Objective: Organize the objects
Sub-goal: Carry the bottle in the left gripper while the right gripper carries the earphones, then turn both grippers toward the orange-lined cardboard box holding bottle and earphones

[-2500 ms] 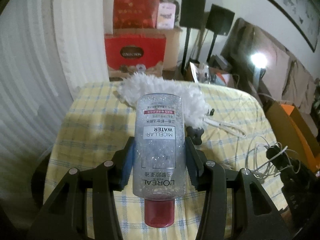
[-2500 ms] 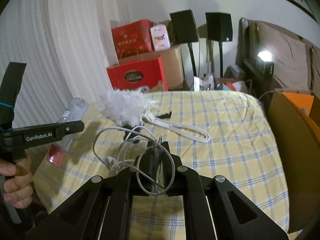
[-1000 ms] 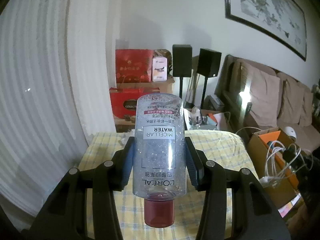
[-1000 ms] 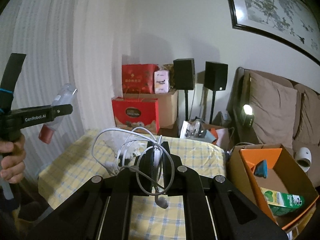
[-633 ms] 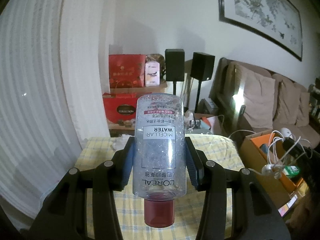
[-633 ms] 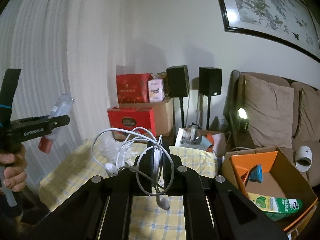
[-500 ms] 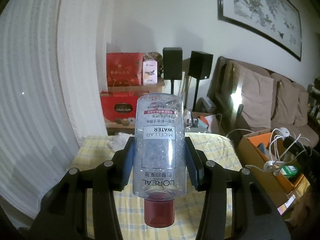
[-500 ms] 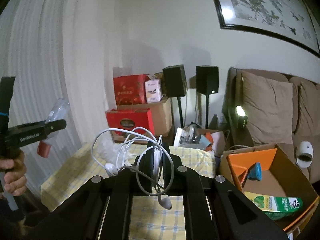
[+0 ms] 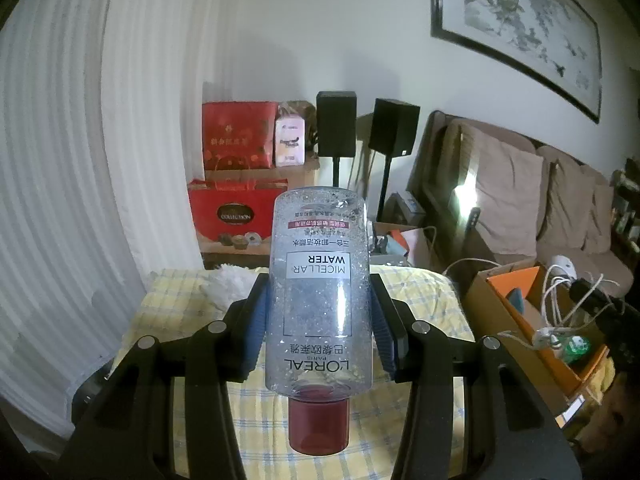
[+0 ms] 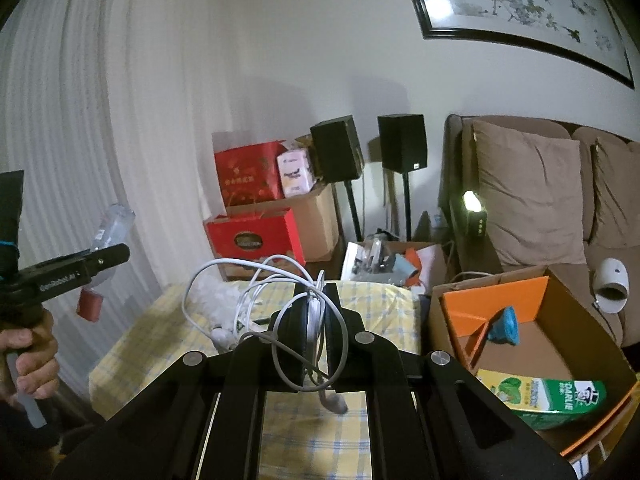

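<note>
Left gripper (image 9: 319,312) has its jaws pinching a clear bottle (image 9: 319,296), red cap toward the camera, up above the checked counter (image 9: 420,292). Right gripper (image 10: 316,320), jaws pressed together on a tangled white cable (image 10: 256,280), hangs near the open cardboard box (image 10: 576,308).

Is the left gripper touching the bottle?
Touching. In the left wrist view, both blue pads of the left gripper press the bottle sides.
</note>
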Motion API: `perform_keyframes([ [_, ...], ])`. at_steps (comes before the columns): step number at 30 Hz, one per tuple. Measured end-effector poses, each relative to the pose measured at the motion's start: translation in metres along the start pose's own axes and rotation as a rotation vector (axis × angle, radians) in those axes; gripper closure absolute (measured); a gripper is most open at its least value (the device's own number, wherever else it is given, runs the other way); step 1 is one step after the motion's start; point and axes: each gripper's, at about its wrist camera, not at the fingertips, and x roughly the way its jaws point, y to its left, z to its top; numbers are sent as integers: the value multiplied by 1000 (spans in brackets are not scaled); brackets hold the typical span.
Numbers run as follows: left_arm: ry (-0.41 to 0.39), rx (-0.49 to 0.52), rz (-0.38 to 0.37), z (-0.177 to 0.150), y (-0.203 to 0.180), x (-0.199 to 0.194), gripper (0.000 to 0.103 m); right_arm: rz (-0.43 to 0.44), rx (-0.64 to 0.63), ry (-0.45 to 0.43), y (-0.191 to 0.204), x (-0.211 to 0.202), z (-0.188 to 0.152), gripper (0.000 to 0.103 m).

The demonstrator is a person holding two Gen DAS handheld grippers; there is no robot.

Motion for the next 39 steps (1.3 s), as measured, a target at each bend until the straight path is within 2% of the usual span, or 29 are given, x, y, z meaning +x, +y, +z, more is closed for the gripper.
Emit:
perform_keyframes([
  [7,13,-11,17,1,-1,11,59,-21,10,-12,-14,-7,2,96],
  [12,48,-26,15,-2,-5,22,59,-26,14,39,-19,5,-4,97],
  [30,39,-32,-9,4,-16,20,59,-65,25,0,-36,-16,6,97],
  [39,34,-14,-3,8,-31,25,59,-51,39,10,-42,-18,7,97],
])
